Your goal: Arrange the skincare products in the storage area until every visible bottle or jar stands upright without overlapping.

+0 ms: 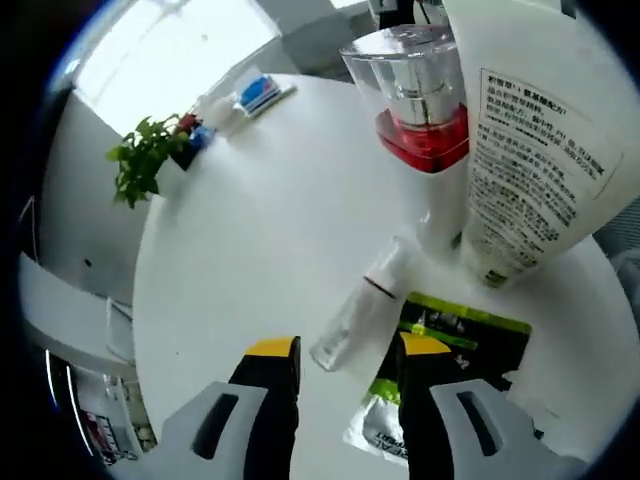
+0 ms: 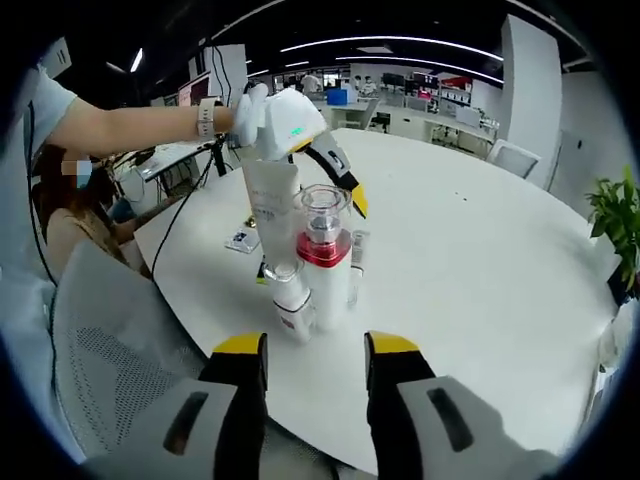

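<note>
A cluster of skincare products stands on the round white table (image 2: 480, 250). It holds a tall white tube (image 2: 272, 205) on its cap, a pump bottle (image 2: 325, 255) with a red collar and clear cap, and a short white jar (image 2: 292, 300). A small clear bottle (image 2: 358, 252) looks upright behind them. In the left gripper view my left gripper (image 1: 348, 347) hovers open above the small clear bottle (image 1: 352, 318), a jaw on each side of its near end. The tube (image 1: 530, 140) and pump bottle (image 1: 415, 95) lie beyond. My right gripper (image 2: 316, 345) is open and holds nothing, short of the cluster.
A green and black sachet (image 1: 455, 335) lies flat by the tube. A potted plant (image 1: 148, 158) and small boxes (image 1: 250, 95) sit at the table's far edge. A mesh chair (image 2: 110, 350) stands at the near left, with a seated person behind it.
</note>
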Available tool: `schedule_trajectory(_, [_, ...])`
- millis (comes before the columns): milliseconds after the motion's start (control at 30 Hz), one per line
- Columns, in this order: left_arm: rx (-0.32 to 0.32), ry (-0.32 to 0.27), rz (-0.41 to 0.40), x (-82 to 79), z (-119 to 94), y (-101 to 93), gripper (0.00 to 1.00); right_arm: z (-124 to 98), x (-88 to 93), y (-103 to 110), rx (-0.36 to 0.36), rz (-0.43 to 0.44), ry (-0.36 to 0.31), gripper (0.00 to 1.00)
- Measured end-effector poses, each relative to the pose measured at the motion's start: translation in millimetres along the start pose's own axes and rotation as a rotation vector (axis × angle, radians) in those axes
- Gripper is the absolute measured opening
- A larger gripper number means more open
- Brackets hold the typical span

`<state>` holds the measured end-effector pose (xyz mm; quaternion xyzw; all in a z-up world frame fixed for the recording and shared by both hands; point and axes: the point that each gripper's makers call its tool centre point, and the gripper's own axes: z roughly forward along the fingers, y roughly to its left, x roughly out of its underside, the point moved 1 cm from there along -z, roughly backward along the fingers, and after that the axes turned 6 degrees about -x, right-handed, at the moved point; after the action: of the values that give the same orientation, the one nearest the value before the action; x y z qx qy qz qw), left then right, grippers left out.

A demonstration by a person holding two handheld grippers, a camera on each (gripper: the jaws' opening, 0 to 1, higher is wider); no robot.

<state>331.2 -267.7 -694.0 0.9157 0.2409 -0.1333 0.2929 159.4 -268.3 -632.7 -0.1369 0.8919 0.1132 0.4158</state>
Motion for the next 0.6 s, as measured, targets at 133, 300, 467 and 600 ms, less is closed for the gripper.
schedule_trajectory(133, [0.06,-0.01,0.048,-4.6,11,-4.8,0.37,1,2.0,1,-0.012,0.03,-0.015,0.38])
schedule_trajectory(300, [0.131,0.006,0.1,-8.7,20,-8.1,0.26,3,8.1,0,-0.016,0.043,0.001,0.38])
schedule_trajectory(467, [0.196,0.009,0.119,-9.0,27,-9.5,0.26,4,11.1,0,-0.02,0.061,0.002,0.37])
schedule_trajectory(600, [0.255,0.034,0.167,-1.9,35,-11.3,0.24,5,13.4,-1,-0.021,0.067,0.007,0.37])
